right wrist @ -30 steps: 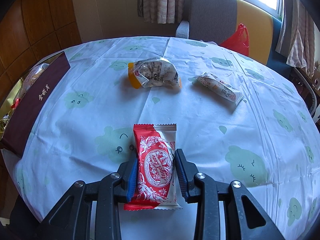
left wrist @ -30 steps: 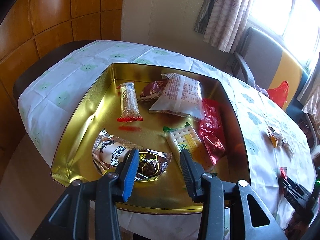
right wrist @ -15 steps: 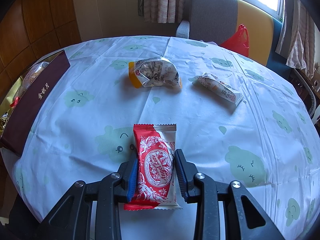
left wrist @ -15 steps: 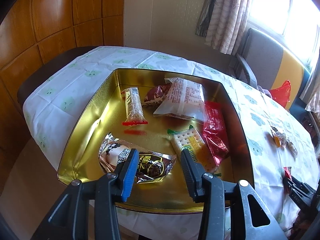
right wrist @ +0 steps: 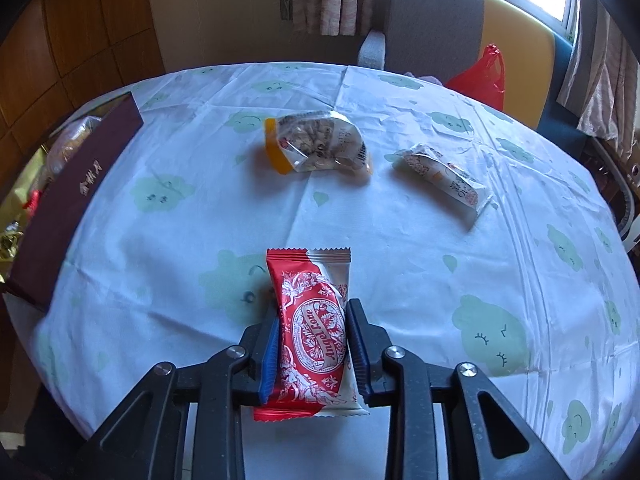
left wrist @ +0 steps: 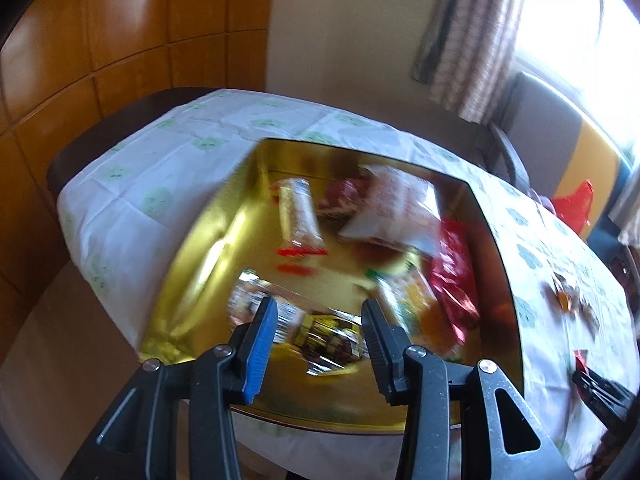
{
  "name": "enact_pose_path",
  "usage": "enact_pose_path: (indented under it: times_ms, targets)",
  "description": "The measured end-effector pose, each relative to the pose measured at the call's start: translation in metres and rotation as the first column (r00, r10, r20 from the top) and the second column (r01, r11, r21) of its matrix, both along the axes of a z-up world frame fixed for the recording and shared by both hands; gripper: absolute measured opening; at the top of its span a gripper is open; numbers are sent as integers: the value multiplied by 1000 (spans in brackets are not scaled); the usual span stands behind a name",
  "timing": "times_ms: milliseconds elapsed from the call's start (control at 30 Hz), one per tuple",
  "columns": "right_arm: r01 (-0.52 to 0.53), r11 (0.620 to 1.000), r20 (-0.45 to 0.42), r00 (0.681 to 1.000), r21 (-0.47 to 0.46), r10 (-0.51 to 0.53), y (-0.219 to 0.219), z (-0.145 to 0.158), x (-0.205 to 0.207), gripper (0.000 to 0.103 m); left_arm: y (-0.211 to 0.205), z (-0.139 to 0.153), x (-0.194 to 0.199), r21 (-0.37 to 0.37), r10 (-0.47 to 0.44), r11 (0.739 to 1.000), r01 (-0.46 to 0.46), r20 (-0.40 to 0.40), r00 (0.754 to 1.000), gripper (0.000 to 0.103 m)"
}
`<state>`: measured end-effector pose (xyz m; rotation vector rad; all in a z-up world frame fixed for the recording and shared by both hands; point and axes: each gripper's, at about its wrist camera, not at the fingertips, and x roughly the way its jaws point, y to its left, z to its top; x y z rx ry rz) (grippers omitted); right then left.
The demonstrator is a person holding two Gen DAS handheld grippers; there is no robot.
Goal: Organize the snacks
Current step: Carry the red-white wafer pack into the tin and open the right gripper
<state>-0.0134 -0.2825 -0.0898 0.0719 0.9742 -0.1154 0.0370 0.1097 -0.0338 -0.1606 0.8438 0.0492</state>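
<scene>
The right hand-held gripper (right wrist: 313, 346) is closing on the red-and-white snack packet (right wrist: 314, 334), its pads pressed against the packet's two long sides near the near edge of the worktop (right wrist: 200, 208). Farther off lie a clear bag with an orange end (right wrist: 316, 148) and, to its right, a small white packet (right wrist: 440, 176), with a dark maroon box (right wrist: 76, 200) at the left edge. The left hand-held gripper (left wrist: 318, 326) hangs with jaws apart and nothing between them over the near end of the gold tin (left wrist: 192, 280), above a foil packet (left wrist: 320, 332) among the blurred snacks inside.
</scene>
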Motion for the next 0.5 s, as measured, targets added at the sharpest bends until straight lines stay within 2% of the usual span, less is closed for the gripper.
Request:
enact_pose_path:
  times_ms: [100,233,333,500]
  targets:
    - [-34,999,43,999,20,34,12,18,2,31,20,3,2,-3,62,998,-62,9,998,45]
    - [-163,983,92,984,88,155,46,43,7,31,43,4,2,-9,128,992,-128,17,992,45]
    - [-290,945,129,954,152,271,86,62,17,31,53,5,2,-12,156,988,-156,26,987,45]
    - [-484,849,159,874,212,459,169,82,43,31,55,1,3,-24,152,988,-151,19,988,45]
